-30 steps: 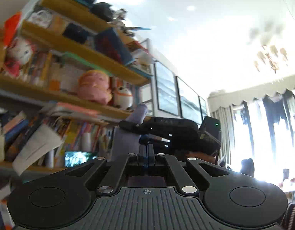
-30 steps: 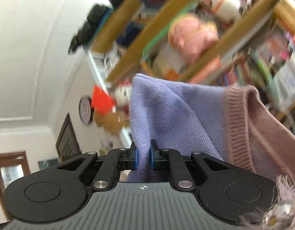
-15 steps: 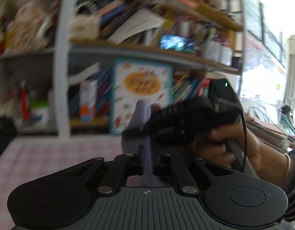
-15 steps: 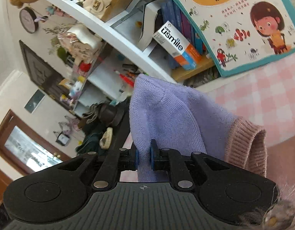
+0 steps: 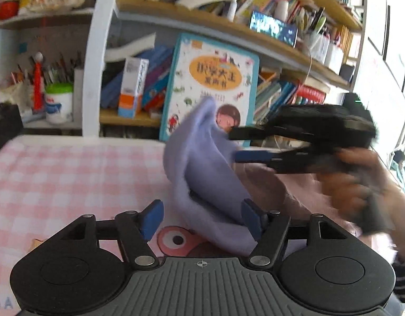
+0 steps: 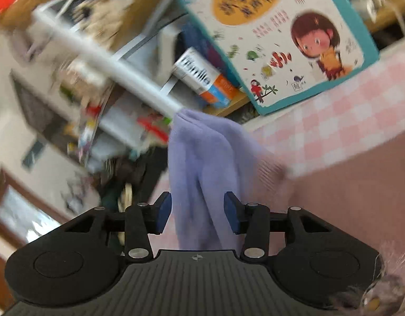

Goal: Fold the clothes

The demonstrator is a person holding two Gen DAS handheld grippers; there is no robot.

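Observation:
A lilac knit sweater (image 5: 202,173) with a dusty-pink part (image 6: 360,197) slumps onto the pink checked table (image 5: 57,179). My left gripper (image 5: 201,218) is low over the table and its jaws are opening. A fold of lilac cloth lies between them, leaning on the right pad (image 5: 251,218), clear of the left one. My right gripper (image 5: 234,144), held in a person's hand (image 5: 360,184), reaches in from the right at the sweater's raised peak. In the right wrist view the right gripper (image 6: 197,213) is opening too, with the lilac fold (image 6: 199,158) hanging loose between the pads.
A children's picture book (image 5: 210,84) leans on the crowded bookshelf behind the table, beside a toothpaste box (image 5: 131,87) and a white jar (image 5: 57,102). A white shelf post (image 5: 94,52) rises at the table's back edge. Bare checked cloth stretches to the left.
Both grippers dropped from pointing up at the shelves and ceiling to table level. Their jaws, shut on the lilac sweater before, have parted, and the cloth sags onto the table.

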